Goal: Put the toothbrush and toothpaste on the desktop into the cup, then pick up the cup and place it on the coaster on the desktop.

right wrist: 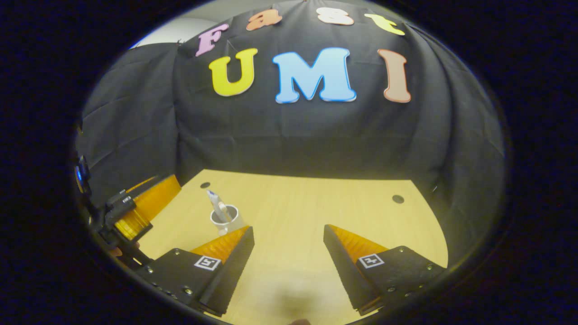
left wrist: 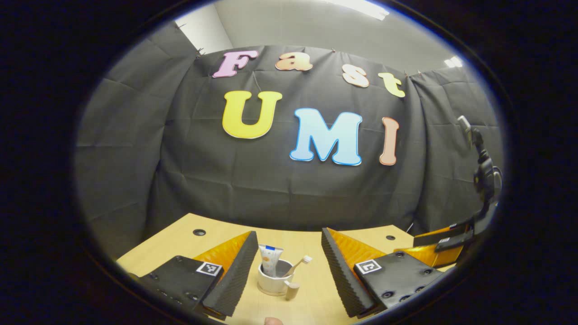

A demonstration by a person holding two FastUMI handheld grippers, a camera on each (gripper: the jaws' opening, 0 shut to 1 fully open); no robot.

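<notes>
A white cup [left wrist: 272,280] with a pale wooden handle stands upright on the wooden desktop [left wrist: 311,298]. A toothpaste tube [left wrist: 270,260] and a toothbrush [left wrist: 300,264] stick out of it. My left gripper [left wrist: 289,232] is open. The cup shows in the wide gap between its fingers, and neither finger touches it. In the right gripper view the cup [right wrist: 224,219] with the tube [right wrist: 215,201] sits left of centre. My right gripper [right wrist: 289,229] is open over bare desktop to the cup's right and holds nothing.
The other gripper shows at the right edge [left wrist: 449,241] of the left gripper view, and at the left edge [right wrist: 135,207] of the right gripper view. The desktop [right wrist: 316,203] has small round holes [right wrist: 398,198] near its far corners. Black cloth closes the back.
</notes>
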